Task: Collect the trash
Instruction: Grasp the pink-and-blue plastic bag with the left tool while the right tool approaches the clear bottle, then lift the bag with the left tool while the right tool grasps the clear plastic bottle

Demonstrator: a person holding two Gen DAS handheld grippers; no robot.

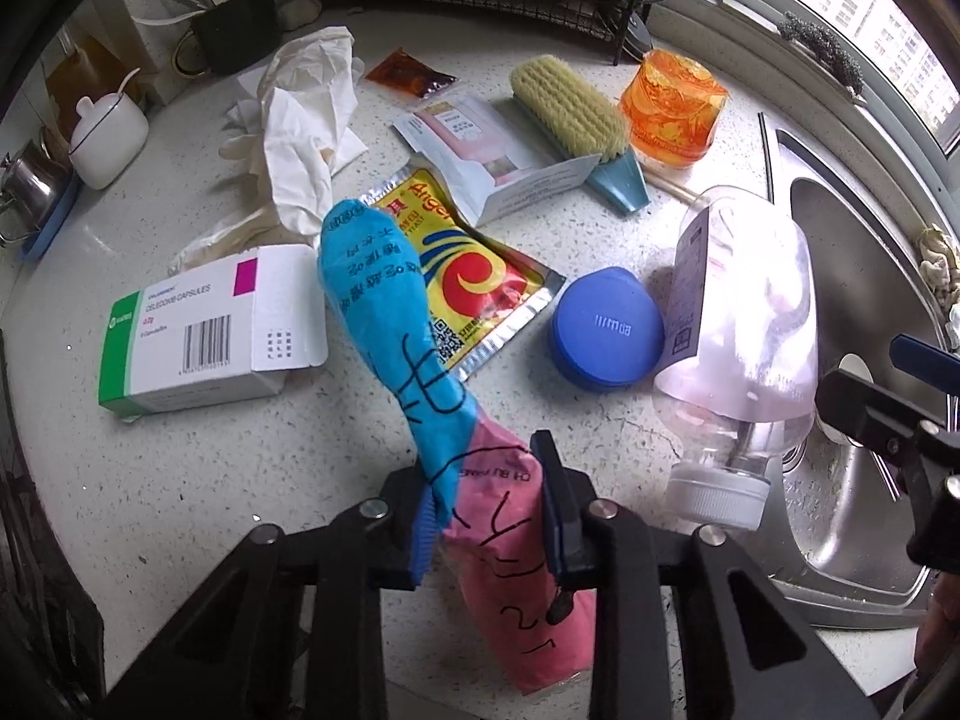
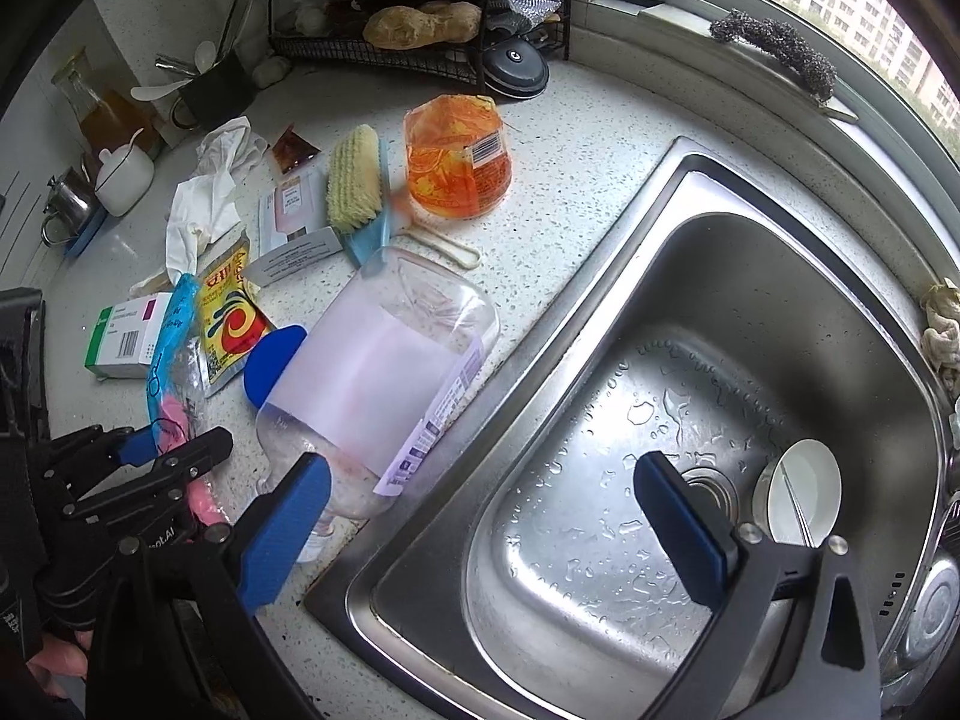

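Left wrist view: left gripper point(image 1: 489, 516), fingers clamped on blue-and-pink wrapper point(image 1: 384, 324) lying on speckled counter point(image 1: 240, 450) beside medicine box point(image 1: 210, 330) and yellow sachet point(image 1: 468, 276).

Right wrist view: right gripper point(image 2: 480, 516), fingers wide apart, empty, over sink point(image 2: 720, 360) edge; clear plastic bottle point(image 2: 384, 360) near its left finger.

1. The left wrist view looks down, close over the counter point(image 1: 210, 480).
2. The right wrist view looks down, close over the sink point(image 2: 690, 360).
3. Both see the clear bottle point(image 1: 744, 324) and the brush point(image 2: 354, 180) farther back.

Scrub brush point(image 1: 564, 105) — steel sink point(image 2: 690, 312)
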